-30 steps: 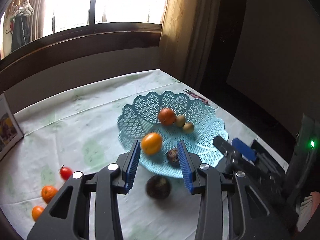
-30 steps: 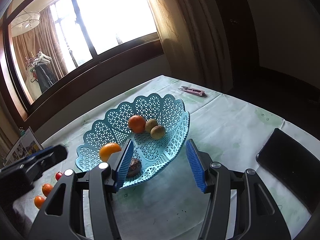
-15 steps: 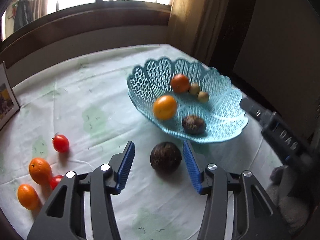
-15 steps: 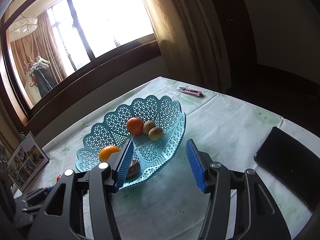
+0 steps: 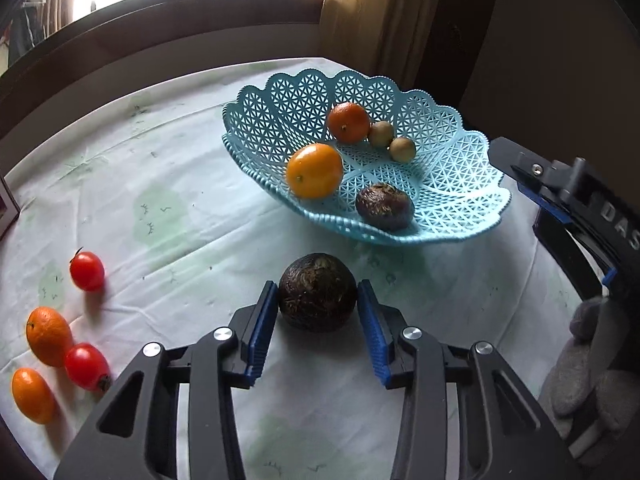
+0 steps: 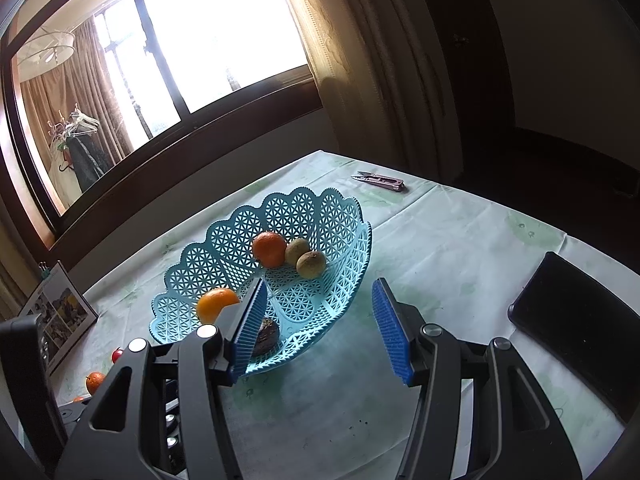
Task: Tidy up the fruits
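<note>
A dark brown wrinkled fruit (image 5: 317, 298) lies on the tablecloth just in front of the blue lattice basket (image 5: 460, 184). My left gripper (image 5: 318, 328) is open with its blue pads on either side of that fruit, not squeezing it. The basket holds two oranges (image 5: 315, 171), two small greenish fruits (image 5: 381, 133) and another dark fruit (image 5: 384, 207). My right gripper (image 6: 320, 326) is open and empty, held above the table in front of the basket (image 6: 340, 240).
Loose tomatoes (image 5: 87, 271) and small oranges (image 5: 49, 336) lie at the table's left. A photo frame (image 6: 56, 316) stands at the left edge. Thread snips (image 6: 380, 181) lie behind the basket. A black chair back (image 6: 576, 328) is at the right.
My left gripper has dropped down and forward so the dark fruit on the cloth now sits between its pads. The right gripper has barely moved.
</note>
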`<state>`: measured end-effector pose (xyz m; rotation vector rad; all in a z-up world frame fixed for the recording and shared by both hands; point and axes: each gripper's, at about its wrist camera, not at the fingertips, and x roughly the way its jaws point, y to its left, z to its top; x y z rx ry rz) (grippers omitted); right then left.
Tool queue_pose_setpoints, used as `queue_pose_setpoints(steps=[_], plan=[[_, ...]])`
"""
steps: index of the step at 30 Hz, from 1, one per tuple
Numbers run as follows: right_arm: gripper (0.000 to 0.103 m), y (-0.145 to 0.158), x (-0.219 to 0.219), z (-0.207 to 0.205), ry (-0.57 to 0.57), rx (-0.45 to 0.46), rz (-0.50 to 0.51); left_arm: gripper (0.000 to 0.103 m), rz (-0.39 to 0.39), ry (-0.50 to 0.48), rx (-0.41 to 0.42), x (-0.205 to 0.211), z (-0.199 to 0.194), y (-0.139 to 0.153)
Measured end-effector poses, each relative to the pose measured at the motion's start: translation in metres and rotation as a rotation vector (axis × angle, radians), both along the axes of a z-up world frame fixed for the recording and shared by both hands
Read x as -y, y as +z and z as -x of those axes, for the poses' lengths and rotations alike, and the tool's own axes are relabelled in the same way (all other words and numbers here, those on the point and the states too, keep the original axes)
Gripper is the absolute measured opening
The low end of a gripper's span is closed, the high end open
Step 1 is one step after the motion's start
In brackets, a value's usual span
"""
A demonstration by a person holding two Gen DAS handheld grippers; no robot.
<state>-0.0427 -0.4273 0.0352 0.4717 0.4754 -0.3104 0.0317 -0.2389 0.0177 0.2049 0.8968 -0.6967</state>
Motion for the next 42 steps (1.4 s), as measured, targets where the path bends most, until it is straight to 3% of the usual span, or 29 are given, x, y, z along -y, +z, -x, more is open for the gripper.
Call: queue_pose_setpoints(steps=[10, 19, 23, 28, 30, 34, 42], plan=[[0.057, 0.000, -0.001, 0.001, -0.002, 0.005, 0.003, 0.041, 0.081, -0.008, 0.091, -0.019, 0.025, 0.044], [0.057, 0.001, 0.002, 0.003, -0.022, 0.010, -0.002, 0.042, 0.126, 0.010, 0.116, 0.008, -0.006, 0.059], [0.057, 0.000, 0.001, 0.003, -0.024, 0.007, 0.003, 0.056, 0.178, 0.038, 0.115, 0.004, -0.013, 0.058], [0.057, 0.001, 0.000, 0.003, -0.022, 0.005, 0.010, 0.056, 0.157, 0.079, 0.120, -0.011, -0.015, 0.058], [0.062, 0.001, -0.001, 0.003, -0.021, 0.008, 0.015, 0.057, 0.149, 0.105, 0.124, -0.019, -0.016, 0.059], [0.064, 0.002, -0.004, 0.005, -0.020, 0.020, 0.036, 0.066, 0.132, 0.176, 0.138, -0.040, -0.018, 0.061], [0.065, 0.002, -0.013, 0.002, 0.003, 0.009, 0.069, 0.066, 0.122, 0.314, 0.132, -0.096, -0.020, 0.065]])
